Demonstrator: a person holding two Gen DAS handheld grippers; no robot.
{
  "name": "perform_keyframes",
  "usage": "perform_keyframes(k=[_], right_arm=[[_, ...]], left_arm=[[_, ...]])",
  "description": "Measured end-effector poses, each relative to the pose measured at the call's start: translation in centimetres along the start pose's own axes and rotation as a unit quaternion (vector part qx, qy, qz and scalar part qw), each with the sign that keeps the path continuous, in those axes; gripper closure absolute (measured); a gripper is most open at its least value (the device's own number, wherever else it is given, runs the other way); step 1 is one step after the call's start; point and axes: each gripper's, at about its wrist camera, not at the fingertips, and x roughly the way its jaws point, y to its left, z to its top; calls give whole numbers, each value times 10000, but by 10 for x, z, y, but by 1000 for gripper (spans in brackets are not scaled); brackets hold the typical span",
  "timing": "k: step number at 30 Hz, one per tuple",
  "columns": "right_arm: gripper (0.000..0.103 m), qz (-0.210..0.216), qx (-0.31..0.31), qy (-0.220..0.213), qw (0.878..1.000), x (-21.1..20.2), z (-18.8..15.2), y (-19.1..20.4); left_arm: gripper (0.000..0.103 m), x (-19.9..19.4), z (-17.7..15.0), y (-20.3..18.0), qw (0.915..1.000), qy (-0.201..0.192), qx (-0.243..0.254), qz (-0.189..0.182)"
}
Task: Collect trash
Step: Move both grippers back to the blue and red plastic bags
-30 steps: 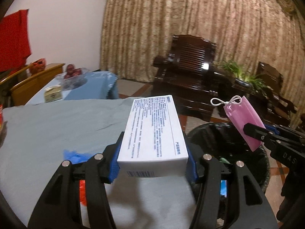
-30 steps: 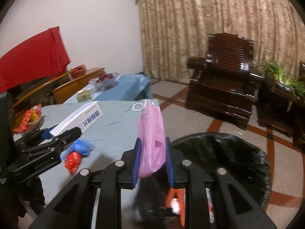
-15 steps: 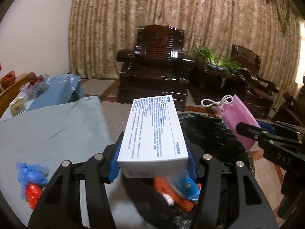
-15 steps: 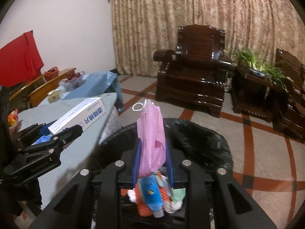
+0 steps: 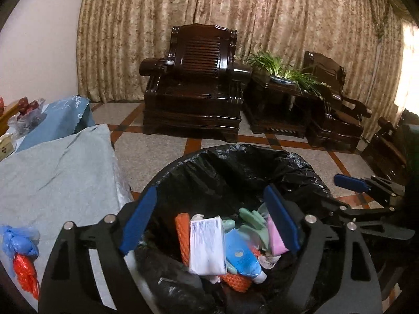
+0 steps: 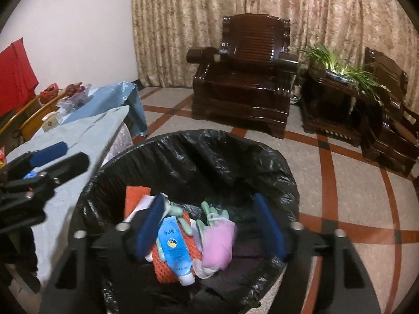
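both tools, left tool (image 5: pixel 209 218) and right tool (image 6: pixel 209 226), hover over the black-lined bin (image 5: pixel 235 157) beside the counter edge (image 5: pixel 110 157), jaws just opened wide and empty; white box (image 5: pixel 207 246) and pink mask (image 6: pixel 218 246) lie inside on the trash.

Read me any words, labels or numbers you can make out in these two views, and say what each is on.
White box in the black-lined trash bin: rows of fine print, too small to read.
Blue tube in the bin: a few characters and a round logo, too blurred to quote.
Nothing else bears legible text.
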Motion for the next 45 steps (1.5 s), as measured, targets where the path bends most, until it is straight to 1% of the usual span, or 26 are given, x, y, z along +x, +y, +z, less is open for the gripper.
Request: perform_keyframes(k=[1, 3, 6, 10, 13, 16, 23, 32, 38, 42, 45], right_arm=[[12, -7, 21, -27, 10000, -2, 0, 0], [7, 33, 67, -115, 9999, -6, 1, 2], [6, 173, 88, -163, 9997, -12, 4, 10], [6, 407, -10, -238, 9989, -17, 10, 28], [6, 588, -135, -308, 9977, -20, 16, 52], [6, 797, -277, -344, 9958, -20, 19, 78], [6, 1188, -669, -353, 9900, -12, 21, 140], [6, 1540, -1036, -207, 9824, 6, 10, 209], [6, 1748, -1284, -115, 9761, 24, 6, 251], [6, 1886, -1431, -31, 9716, 41, 4, 283], [6, 1977, -1497, 41, 9688, 53, 3, 304]], left_arm=[[16, -2, 0, 3, 10000, -4, -23, 26], [13, -13, -2, 12, 9998, -54, -71, 155], [11, -28, 0, 22, 9994, -104, -123, 304], [10, -53, -3, 49, 9975, -212, -329, 593], [10, -72, -4, 66, 9955, -293, -442, 779], [10, -94, -9, 86, 9923, -390, -506, 1062], [10, -140, -29, 147, 9808, -453, -800, 1723], [10, -175, -60, 208, 9659, -315, -1087, 2327], [10, -185, -79, 243, 9555, -219, -1296, 2640], [10, -183, -90, 269, 9494, -143, -1462, 2776], [10, -180, -96, 282, 9463, -74, -1547, 2838]])
